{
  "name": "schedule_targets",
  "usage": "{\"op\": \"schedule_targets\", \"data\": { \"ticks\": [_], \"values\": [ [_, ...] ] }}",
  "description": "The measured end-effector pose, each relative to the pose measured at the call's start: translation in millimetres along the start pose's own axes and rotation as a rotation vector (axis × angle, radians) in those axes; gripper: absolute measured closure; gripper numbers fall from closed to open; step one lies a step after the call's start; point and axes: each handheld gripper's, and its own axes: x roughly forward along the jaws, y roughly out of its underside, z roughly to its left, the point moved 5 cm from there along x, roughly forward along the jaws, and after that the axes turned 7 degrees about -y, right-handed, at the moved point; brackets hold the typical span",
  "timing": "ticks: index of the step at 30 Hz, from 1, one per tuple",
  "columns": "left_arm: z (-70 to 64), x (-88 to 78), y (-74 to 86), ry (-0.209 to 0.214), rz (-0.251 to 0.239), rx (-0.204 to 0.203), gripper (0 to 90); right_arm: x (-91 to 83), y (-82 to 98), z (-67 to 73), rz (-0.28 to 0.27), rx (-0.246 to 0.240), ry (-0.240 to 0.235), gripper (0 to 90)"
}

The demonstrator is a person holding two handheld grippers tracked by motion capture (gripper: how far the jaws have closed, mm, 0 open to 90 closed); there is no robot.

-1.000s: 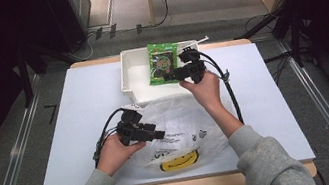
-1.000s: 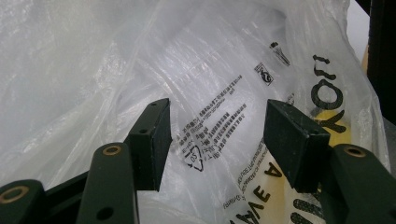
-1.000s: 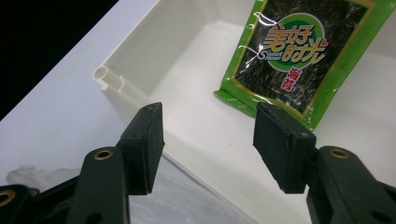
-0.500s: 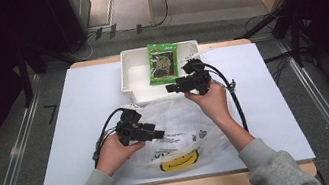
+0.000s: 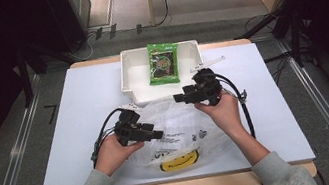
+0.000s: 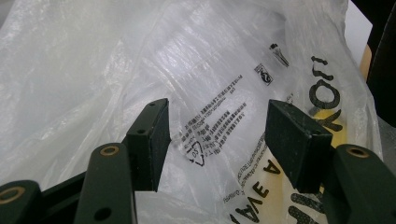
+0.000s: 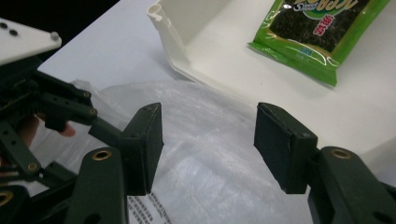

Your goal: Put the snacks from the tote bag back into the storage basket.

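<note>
Right tongs (image 5: 179, 97): jaws apart, nothing between them, at centre frame over the upper edge of the bag.
Left tongs (image 5: 158, 135): jaws apart, left of centre, over the bag's printed face.
Table (image 5: 70, 118): white top across the middle of the high view.
Plastic bag (image 5: 178, 128): clear, crumpled, lower centre, yellow smiling face at its near end.
Tray (image 5: 131, 75): white, upper centre, touching the bag's far edge.
Snack packet (image 5: 163, 62): green, lying inside the tray.
</note>
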Motion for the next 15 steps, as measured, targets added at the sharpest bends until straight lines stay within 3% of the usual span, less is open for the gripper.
{"op": "schedule_targets", "data": {
  "ticks": [15],
  "values": [
    [-5.2, -4.2, 1.0, 0.012, -0.009, 0.011, 41.0, -18.0, 38.5, 5.5, -0.006, -0.005, 0.001, 41.3]
  ]
}}
